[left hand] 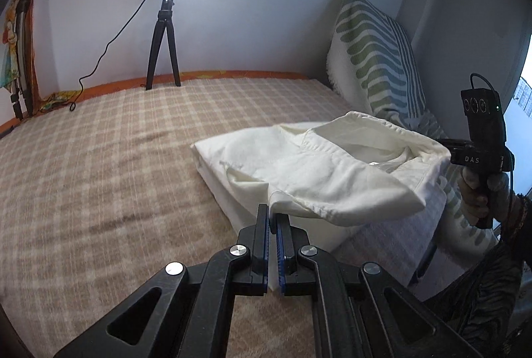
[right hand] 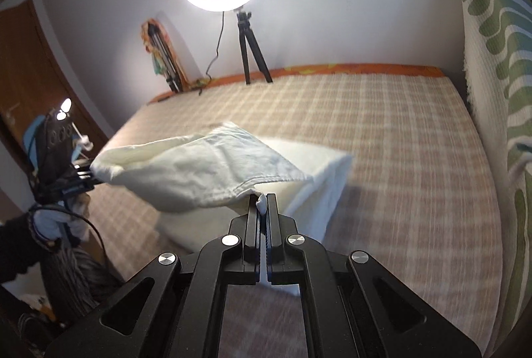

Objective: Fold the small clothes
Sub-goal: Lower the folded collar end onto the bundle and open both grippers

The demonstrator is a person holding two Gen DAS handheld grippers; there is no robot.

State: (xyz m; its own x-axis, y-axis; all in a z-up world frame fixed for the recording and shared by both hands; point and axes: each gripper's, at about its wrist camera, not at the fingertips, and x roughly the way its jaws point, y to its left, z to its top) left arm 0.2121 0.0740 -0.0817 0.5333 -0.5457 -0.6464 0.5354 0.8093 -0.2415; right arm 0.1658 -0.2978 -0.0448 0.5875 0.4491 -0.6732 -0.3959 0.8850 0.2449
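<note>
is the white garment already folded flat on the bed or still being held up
Held up, mid-fold. The left gripper and right gripper each pinch an edge of the white garment, lifting that part above the bed.

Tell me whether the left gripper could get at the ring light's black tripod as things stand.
Probably not right now: the left gripper is shut on the white cotton garment, shared with the right gripper. The black tripod stands across the checked bed cover.
</note>
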